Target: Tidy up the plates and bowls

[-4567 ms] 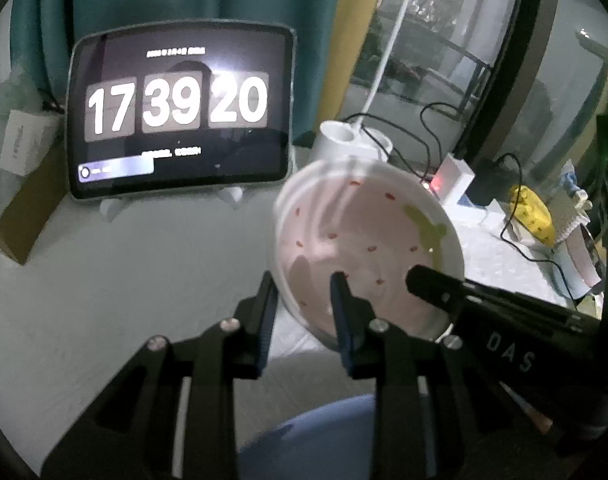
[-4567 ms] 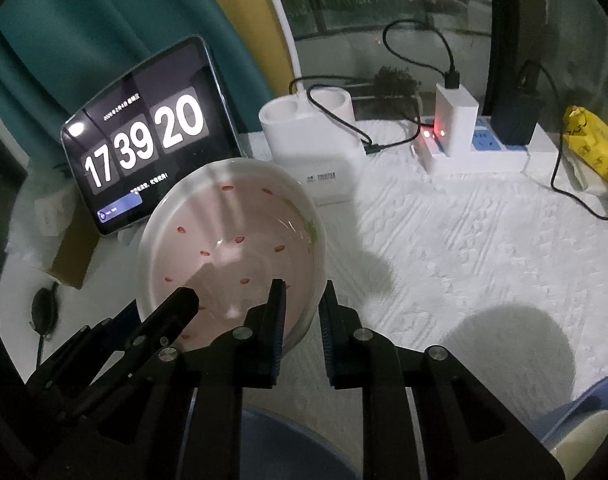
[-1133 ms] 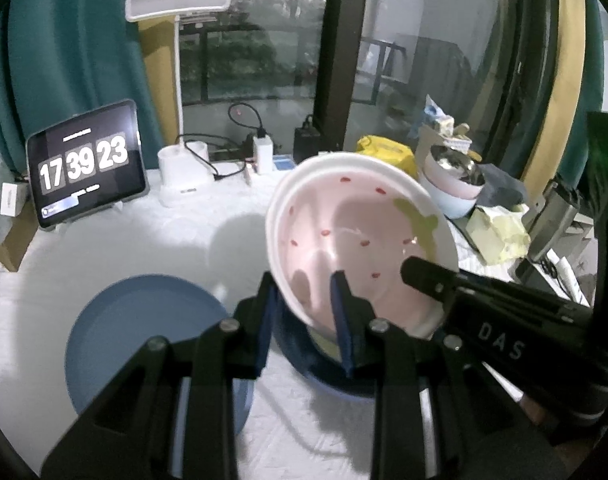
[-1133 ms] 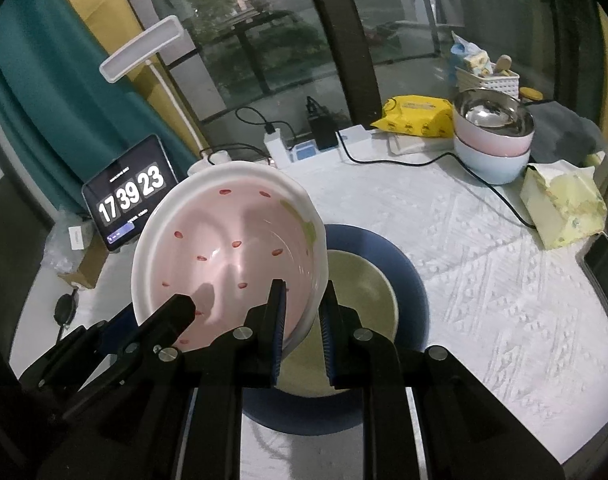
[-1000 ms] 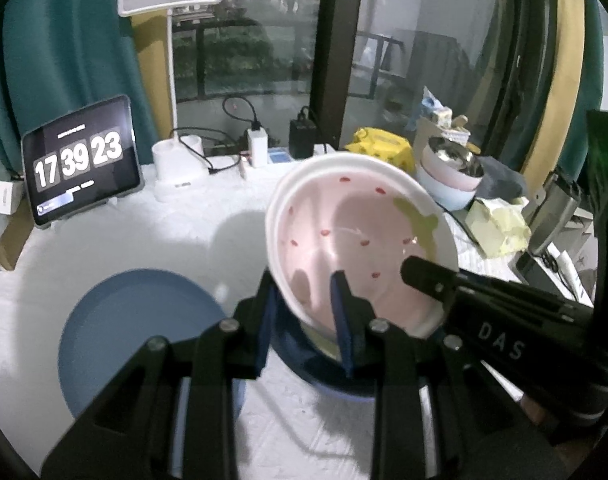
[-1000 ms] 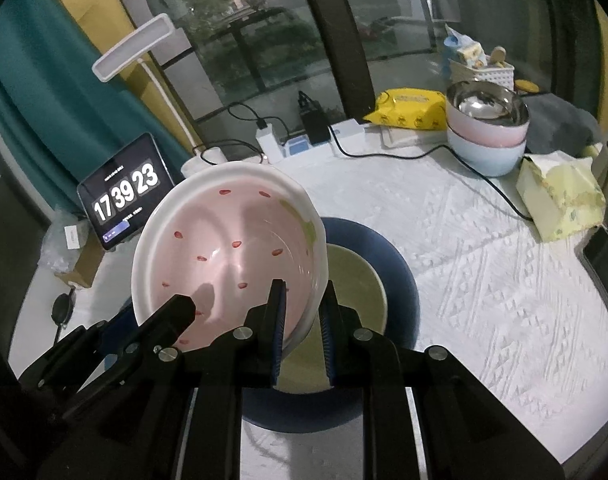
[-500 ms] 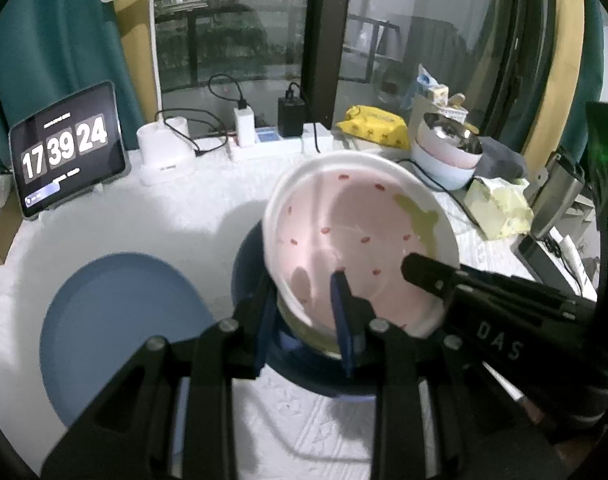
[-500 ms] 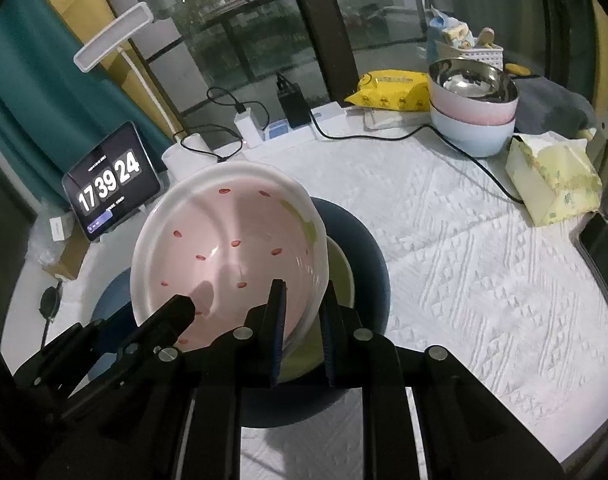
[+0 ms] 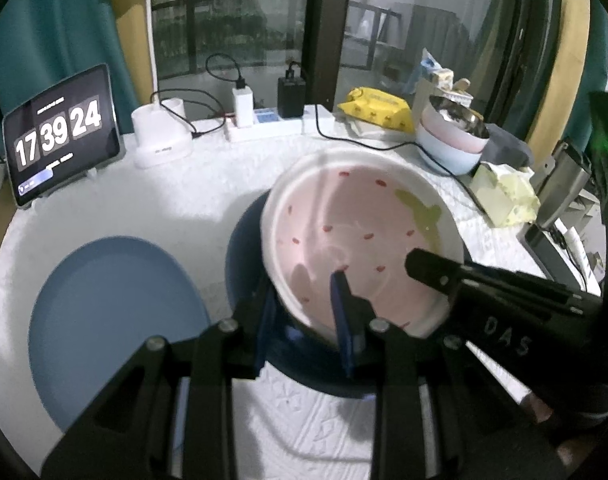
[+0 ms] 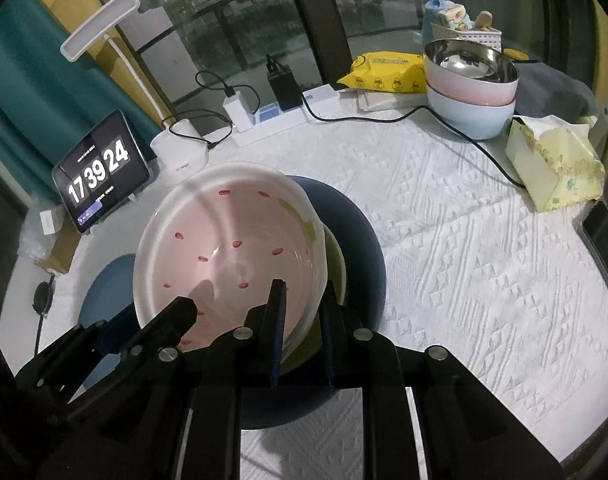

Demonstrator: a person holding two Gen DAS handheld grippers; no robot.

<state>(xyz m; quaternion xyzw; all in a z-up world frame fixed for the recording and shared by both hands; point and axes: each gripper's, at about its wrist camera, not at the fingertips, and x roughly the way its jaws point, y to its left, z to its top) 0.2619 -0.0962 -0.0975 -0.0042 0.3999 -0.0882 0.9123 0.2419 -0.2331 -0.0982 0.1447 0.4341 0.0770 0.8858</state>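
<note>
I find the bench (image 10: 484,280), under a white textured cloth, carrying everything I note; all places below are given from the dark blue plate (image 10: 364,248) at its middle.

The dark blue plate holds a yellow-green dish (image 10: 338,264); only my right wrist view shows that dish, since the bowl covers it in the left wrist view. A light blue plate (image 9: 112,320) lies flat on the cloth to the left of the dark blue plate, whole in the left view but mostly hidden in the right.

The pink strawberry-patterned bowl (image 10: 232,256) is tilted above the dark blue plate, its open side toward both cameras. Whether it touches the dish I cannot tell.

My left tongs (image 9: 304,312) are clamped on the bowl's near rim, one finger inside, one outside. My right tongs (image 10: 302,316) grip the rim at the bowl's other side likewise, set narrow on the wall. Each view shows the other tongs reaching in from the side.

Beyond the dark blue plate to the right stand stacked bowls (image 10: 470,92), a steel one on top; a tissue pack (image 10: 556,164) lies nearer. Beyond to the left stands a tablet clock (image 9: 62,132) reading 17 39 24.
</note>
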